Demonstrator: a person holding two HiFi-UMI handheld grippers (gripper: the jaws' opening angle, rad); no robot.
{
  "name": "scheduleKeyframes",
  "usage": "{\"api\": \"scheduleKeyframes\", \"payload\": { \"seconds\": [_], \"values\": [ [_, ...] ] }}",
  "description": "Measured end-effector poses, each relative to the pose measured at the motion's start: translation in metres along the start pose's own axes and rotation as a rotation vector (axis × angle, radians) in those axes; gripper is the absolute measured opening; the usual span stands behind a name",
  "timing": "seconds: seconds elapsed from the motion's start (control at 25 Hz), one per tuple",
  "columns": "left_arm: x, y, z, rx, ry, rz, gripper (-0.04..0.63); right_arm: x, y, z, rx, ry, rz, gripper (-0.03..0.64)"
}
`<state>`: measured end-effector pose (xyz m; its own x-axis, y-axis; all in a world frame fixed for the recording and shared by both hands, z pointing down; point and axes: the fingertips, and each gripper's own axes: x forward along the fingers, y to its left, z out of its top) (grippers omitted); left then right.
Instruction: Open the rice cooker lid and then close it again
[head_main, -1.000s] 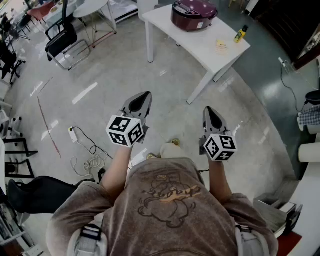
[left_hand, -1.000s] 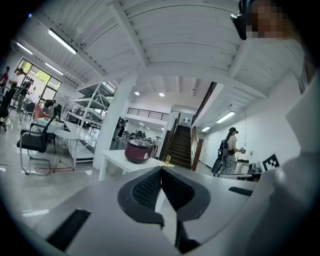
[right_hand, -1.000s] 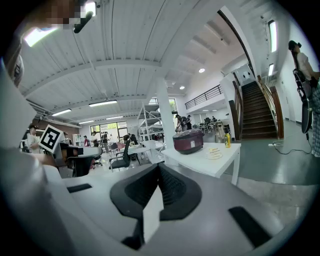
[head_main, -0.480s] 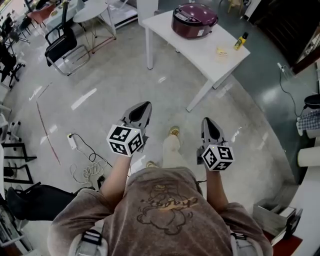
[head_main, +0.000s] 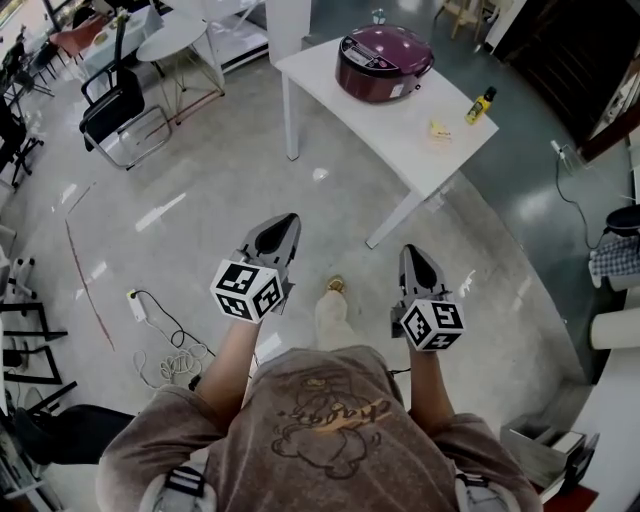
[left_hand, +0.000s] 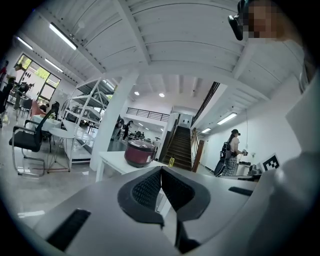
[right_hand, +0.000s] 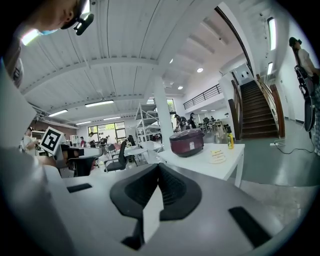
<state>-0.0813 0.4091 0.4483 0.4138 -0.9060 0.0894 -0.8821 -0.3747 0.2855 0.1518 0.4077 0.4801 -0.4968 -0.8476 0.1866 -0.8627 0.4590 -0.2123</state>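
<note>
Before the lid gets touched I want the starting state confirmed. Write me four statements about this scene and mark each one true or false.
1. The rice cooker sits on the white table with its lid down. True.
2. The right gripper is clamped on the cooker's lid. False: its jaws are together on nothing, and it is over the floor, well short of the table.
3. The left gripper has its jaws wide apart. False: they are closed together and empty.
4. A small yellow bottle stands on the table, apart from the cooker. True.
</note>
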Motion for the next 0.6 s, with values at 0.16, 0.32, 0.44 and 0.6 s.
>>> {"api": "scheduleKeyframes", "payload": {
  "seconds": [0.16, 0.32, 0.44, 0.6],
  "values": [
    [0.038, 0.019, 0.012, -0.014, 0.0, -0.006, 0.023, 0.039, -0.014, 0.014, -0.008, 0.015, 0.013, 0.002],
    [0.078, 0.036, 0.023, -0.026, 0.007, -0.007, 0.022, 0.08, -0.03, 0.028, -0.01, 0.021, 0.029, 0.003],
    [0.108, 0.044, 0.03, -0.027, 0.01, 0.001, 0.022, 0.106, -0.046, 0.04, -0.005, 0.016, 0.039, 0.003],
    [0.142, 0.054, 0.042, -0.026, 0.008, 0.021, 0.022, 0.137, -0.069, 0.056, -0.005, 0.01, 0.053, 0.002]
  ]
}}
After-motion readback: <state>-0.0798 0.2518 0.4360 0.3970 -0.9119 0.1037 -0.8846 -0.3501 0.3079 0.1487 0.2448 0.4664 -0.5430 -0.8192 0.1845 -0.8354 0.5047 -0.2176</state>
